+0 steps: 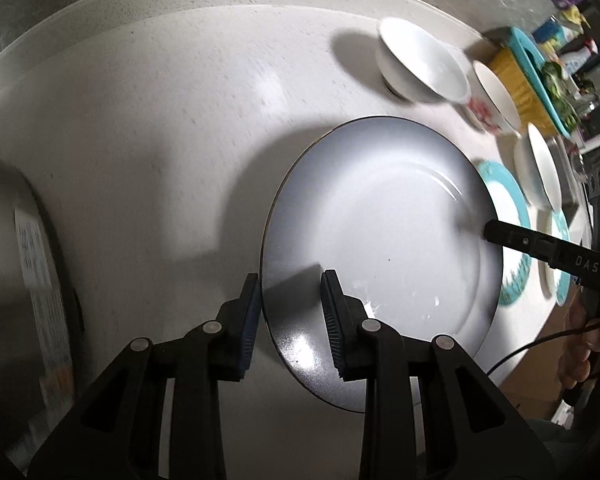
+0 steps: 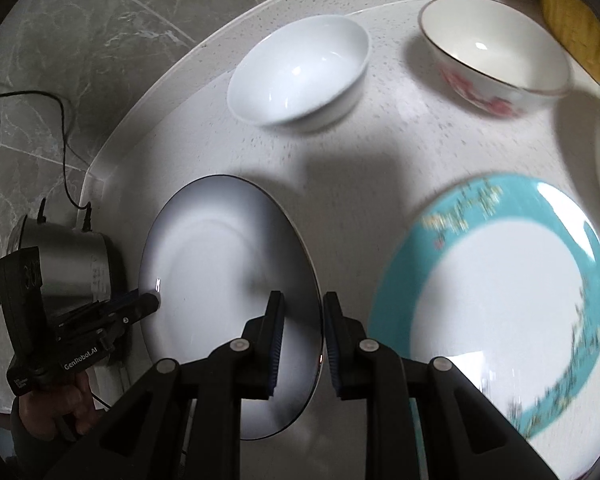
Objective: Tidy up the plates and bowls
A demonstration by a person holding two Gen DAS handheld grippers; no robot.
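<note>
A large grey-white plate (image 1: 380, 248) with a dark rim lies on the white round table (image 1: 160, 140). My left gripper (image 1: 290, 312) is open, its jaws straddling the plate's near-left rim. My right gripper (image 2: 302, 336) is open, its jaws straddling the same plate's (image 2: 220, 272) right rim; it shows in the left wrist view (image 1: 496, 234) at the plate's far edge. A teal-rimmed plate (image 2: 496, 304) lies just right of it. A plain white bowl (image 2: 300, 72) and a red-flowered bowl (image 2: 496, 56) stand behind.
A steel pot (image 2: 72, 264) with a power cord stands at the table's left edge. Another white bowl (image 1: 540, 172) and a second teal-rimmed plate (image 1: 560, 264) lie further right. A yellow and teal box (image 1: 524, 80) sits at the back right.
</note>
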